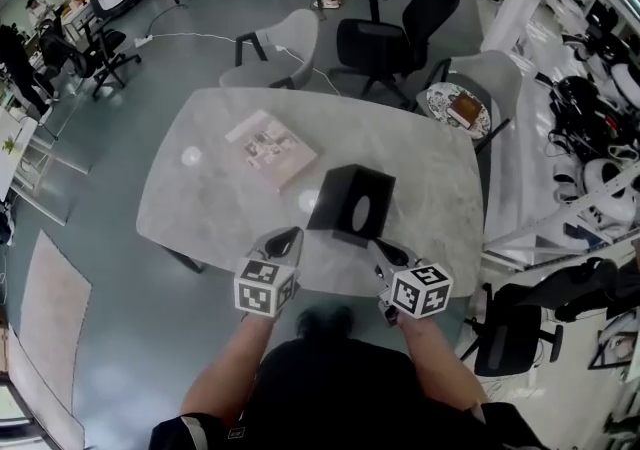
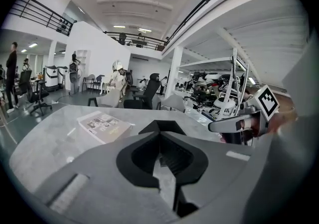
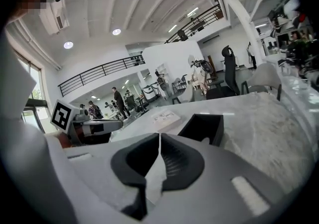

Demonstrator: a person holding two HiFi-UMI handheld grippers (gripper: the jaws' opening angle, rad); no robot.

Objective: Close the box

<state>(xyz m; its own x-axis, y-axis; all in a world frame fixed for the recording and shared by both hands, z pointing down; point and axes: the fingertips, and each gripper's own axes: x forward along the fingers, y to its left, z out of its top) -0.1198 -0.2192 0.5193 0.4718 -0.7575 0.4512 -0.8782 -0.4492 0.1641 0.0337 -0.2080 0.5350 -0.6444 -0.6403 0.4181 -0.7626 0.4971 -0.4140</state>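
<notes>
1. Setting: a grey stone-look table (image 1: 200, 200). A person stands at its near edge with a gripper in each hand (office chairs around it, none in the way).
2. Task's thing: the black box (image 1: 350, 200) stands on the table, a little toward the person's side of centre. It is just ahead of both grippers and between their lines of approach. The right gripper view looks into a dark hollow, so the top reads as open. I cannot tell which panel is the lid.
3. The left gripper (image 1: 284, 237) has its jaws pressed together with nothing between them. It sits over the table's near edge, short of the box's left near corner and not touching it.
4. The right gripper (image 1: 386, 251) also has its jaws together and carries nothing. It is near the box's right near corner, with a gap between them.
5. Why held so (my reading): closed jaws give a blunt tip that suits nudging a flap over rather than pinching it. One gripper on each flank would let one steady the box while the other pushes.
6. A booklet (image 1: 270, 149) lies flat beyond and left of the box, well apart and clear of the work.
7. Stage: judged early, with the box still open and untouched. The table top looks smooth, so a one-sided push may slide the box instead of closing it.
</notes>
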